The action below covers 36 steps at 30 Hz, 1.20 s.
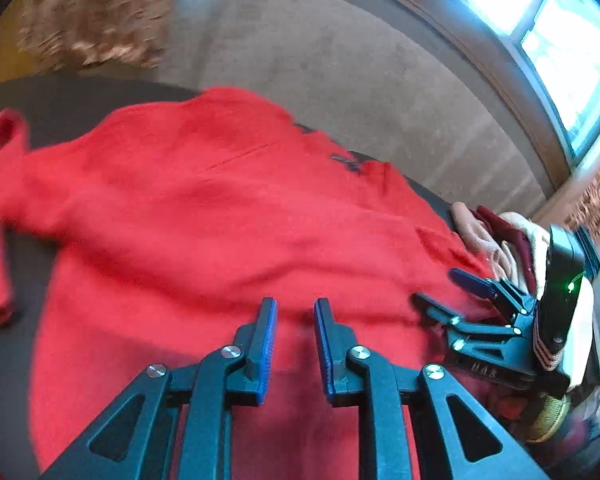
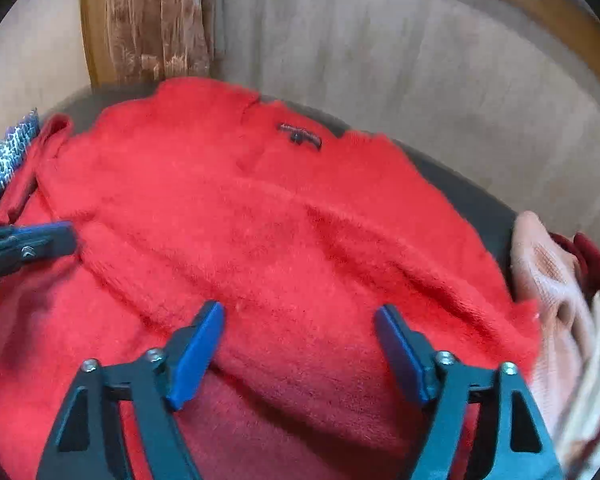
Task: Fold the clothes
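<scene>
A fuzzy red sweater lies spread on a dark table, one sleeve trailing off to the left. The right wrist view shows the same sweater with a small dark neck label at its far side. My left gripper hovers over the near part of the sweater, its blue pads a narrow gap apart with no cloth between them. My right gripper stands wide open above a thick fold of the sweater and grips nothing. Each gripper shows in the other's view: the right gripper, the left gripper.
A pile of pink, maroon and cream garments sits at the sweater's right edge, also visible as the pile. A grey knit item lies at the far left. A beige wall, a brown curtain and a bright window lie beyond the table.
</scene>
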Each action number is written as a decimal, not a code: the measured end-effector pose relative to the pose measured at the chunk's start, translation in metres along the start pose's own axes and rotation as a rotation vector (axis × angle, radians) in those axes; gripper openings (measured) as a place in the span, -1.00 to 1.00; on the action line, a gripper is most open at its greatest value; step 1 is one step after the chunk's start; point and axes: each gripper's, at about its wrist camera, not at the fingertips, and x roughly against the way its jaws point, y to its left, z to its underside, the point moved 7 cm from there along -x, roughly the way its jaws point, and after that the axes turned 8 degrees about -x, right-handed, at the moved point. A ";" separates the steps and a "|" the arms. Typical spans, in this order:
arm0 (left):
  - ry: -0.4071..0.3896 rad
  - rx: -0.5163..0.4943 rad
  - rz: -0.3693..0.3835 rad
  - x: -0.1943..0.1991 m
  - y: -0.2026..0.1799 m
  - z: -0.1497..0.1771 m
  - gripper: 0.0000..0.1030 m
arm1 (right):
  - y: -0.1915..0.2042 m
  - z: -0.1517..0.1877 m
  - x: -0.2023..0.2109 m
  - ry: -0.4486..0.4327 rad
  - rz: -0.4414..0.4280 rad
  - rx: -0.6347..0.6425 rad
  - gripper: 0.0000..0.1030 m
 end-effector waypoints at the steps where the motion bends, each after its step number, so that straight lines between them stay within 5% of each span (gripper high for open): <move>1: -0.017 0.031 -0.016 0.011 0.012 0.004 -0.63 | -0.005 0.000 0.000 0.005 -0.003 -0.028 0.65; 3: -0.048 0.092 -0.050 0.034 0.036 0.010 -0.62 | -0.013 -0.001 -0.001 0.017 -0.006 -0.071 0.84; 9: -0.056 0.180 -0.209 0.081 0.102 0.024 -0.49 | -0.011 -0.001 0.000 0.017 0.004 -0.076 0.89; 17: -0.097 0.478 -0.209 0.071 0.138 0.008 -0.10 | -0.014 0.001 -0.002 0.012 0.000 -0.087 0.95; 22: -0.173 0.681 -0.374 0.067 0.162 0.018 -0.10 | -0.018 0.002 0.000 0.009 -0.021 -0.102 0.98; 27: -0.163 0.643 -0.512 0.050 0.156 0.004 0.22 | -0.018 0.002 0.000 0.005 -0.044 -0.116 1.00; 30: -0.090 0.562 -0.603 0.042 0.151 0.000 0.19 | -0.019 0.003 0.001 0.001 -0.051 -0.121 1.00; 33: -0.070 0.551 -0.622 0.041 0.154 0.000 -0.70 | -0.019 0.003 0.001 0.000 -0.054 -0.123 1.00; 36: -0.085 0.589 -0.572 0.045 0.161 -0.001 -0.73 | -0.019 0.003 0.001 -0.001 -0.056 -0.125 1.00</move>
